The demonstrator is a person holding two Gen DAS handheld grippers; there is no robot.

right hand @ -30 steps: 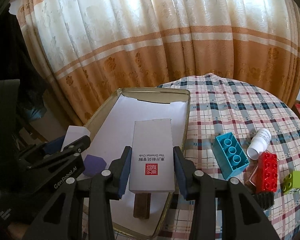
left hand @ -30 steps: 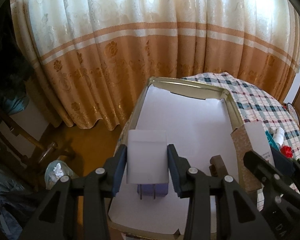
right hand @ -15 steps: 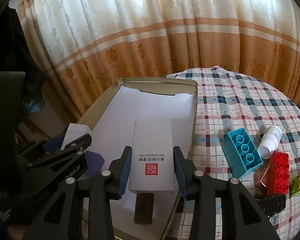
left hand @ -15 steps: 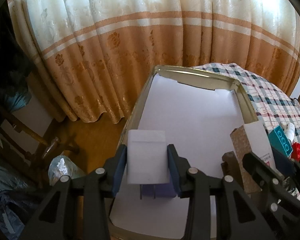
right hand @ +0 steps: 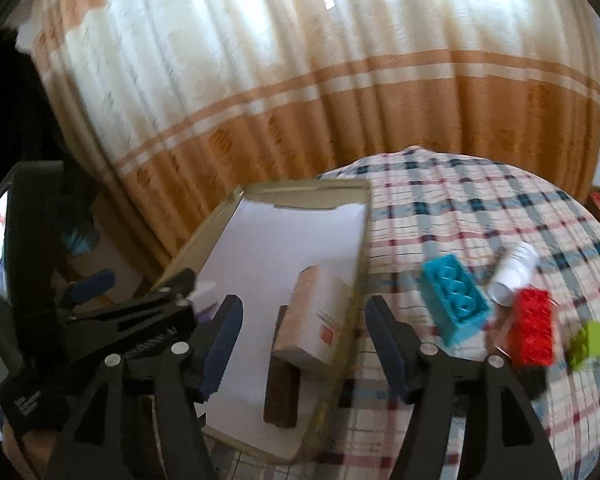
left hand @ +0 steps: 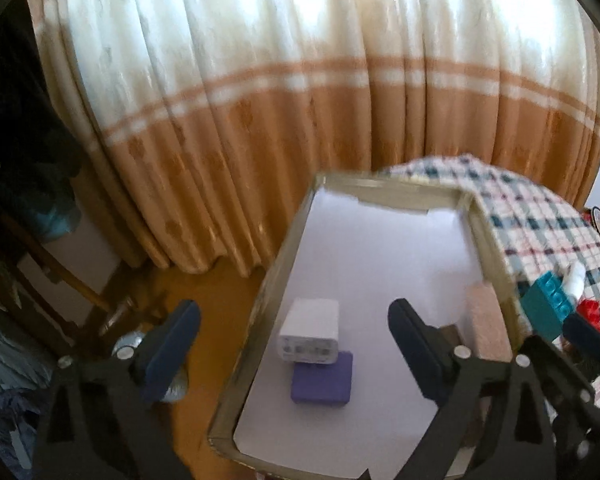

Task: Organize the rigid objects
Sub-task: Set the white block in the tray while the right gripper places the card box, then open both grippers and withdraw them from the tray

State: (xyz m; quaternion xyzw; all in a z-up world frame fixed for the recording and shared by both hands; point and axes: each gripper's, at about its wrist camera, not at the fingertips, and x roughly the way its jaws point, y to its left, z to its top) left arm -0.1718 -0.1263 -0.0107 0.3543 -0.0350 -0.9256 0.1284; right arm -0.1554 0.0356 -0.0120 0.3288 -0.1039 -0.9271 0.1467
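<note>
Both grippers had just been opening, and each had let go of its load. Compared with the frame a second earlier, the left gripper [left hand: 294, 344] no longer clamped the white charger [left hand: 309, 336]; its jaws stood wide apart with nothing pressed between them. The charger rested at lower centre of the left view, partly on the purple block [left hand: 322, 378], inside the paper-lined tray [left hand: 256, 320]. The right gripper [right hand: 304, 344] also stood open — the white box [right hand: 314, 320] lay between its jaws but untouched, leaning on the dark wooden block [right hand: 282, 384] against the tray's right wall.

Hazards, as judged:
- The charger was stacked on the purple block; a brush from a withdrawing finger could topple it.
- The box sat tilted on the wooden block — it could slide or tip over the tray wall.
- The blue brick [right hand: 454, 304], red brick [right hand: 534, 328], green brick [right hand: 594, 342] and white bottle [right hand: 514, 274] lay crowded at right; a reach for one could knock another, and the bottle might roll.
</note>
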